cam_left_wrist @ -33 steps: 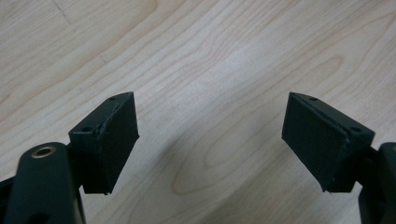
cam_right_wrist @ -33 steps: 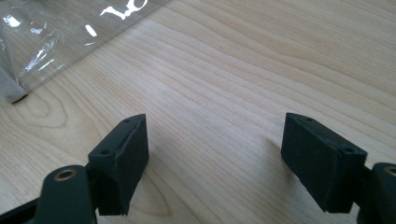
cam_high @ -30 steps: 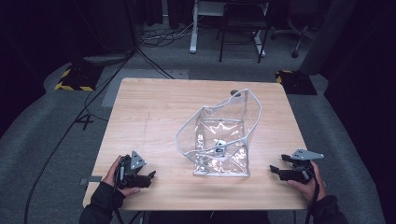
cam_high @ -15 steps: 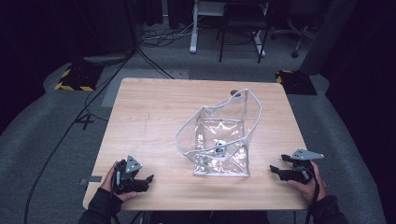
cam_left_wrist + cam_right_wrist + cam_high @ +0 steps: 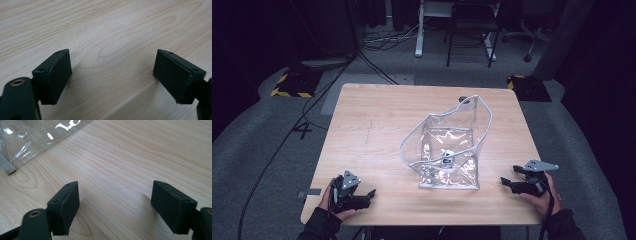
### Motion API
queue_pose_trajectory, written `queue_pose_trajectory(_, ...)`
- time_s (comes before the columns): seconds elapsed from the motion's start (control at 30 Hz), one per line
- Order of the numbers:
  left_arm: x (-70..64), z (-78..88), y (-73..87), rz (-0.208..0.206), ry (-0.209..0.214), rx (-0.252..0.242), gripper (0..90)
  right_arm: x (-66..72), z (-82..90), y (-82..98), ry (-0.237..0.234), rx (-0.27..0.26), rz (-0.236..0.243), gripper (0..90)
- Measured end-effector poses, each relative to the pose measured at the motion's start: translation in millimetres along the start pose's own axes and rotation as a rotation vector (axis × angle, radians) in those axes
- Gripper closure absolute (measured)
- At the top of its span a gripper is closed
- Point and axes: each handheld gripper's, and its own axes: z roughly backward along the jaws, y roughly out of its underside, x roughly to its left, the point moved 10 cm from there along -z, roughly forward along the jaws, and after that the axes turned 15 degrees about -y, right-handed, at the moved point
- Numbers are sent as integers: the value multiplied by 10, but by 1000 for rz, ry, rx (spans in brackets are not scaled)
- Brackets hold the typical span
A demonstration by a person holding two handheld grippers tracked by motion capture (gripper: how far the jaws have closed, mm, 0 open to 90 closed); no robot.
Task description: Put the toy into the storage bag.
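Note:
A clear plastic bag point(image 5: 447, 150) with white edging stands open in the middle of the wooden table point(image 5: 377, 125); a small dark object lies inside it. My left gripper point(image 5: 368, 196) rests near the front left corner, open, with bare wood between its jaws point(image 5: 112, 72). My right gripper point(image 5: 506, 181) sits near the front right edge, open and empty point(image 5: 115, 202). A corner of the bag point(image 5: 25, 142) shows at the upper left of the right gripper view, a short way ahead of the jaws.
Beyond the table stand a chair point(image 5: 472, 30) and desk legs on grey carpet, with cables point(image 5: 312, 105) trailing across the floor at the left. Yellow-black striped pads point(image 5: 292, 82) lie at the far corners.
The left gripper has shifted slightly toward the front left of the table. The right gripper and the bag stay where they were.

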Motion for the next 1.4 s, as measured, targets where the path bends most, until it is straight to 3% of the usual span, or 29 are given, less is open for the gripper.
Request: queue_pose_trajectory(1.4, -6, -20, -19, 2, -1, -2, 148, 7, 0, 4, -1, 2, 12, 225)
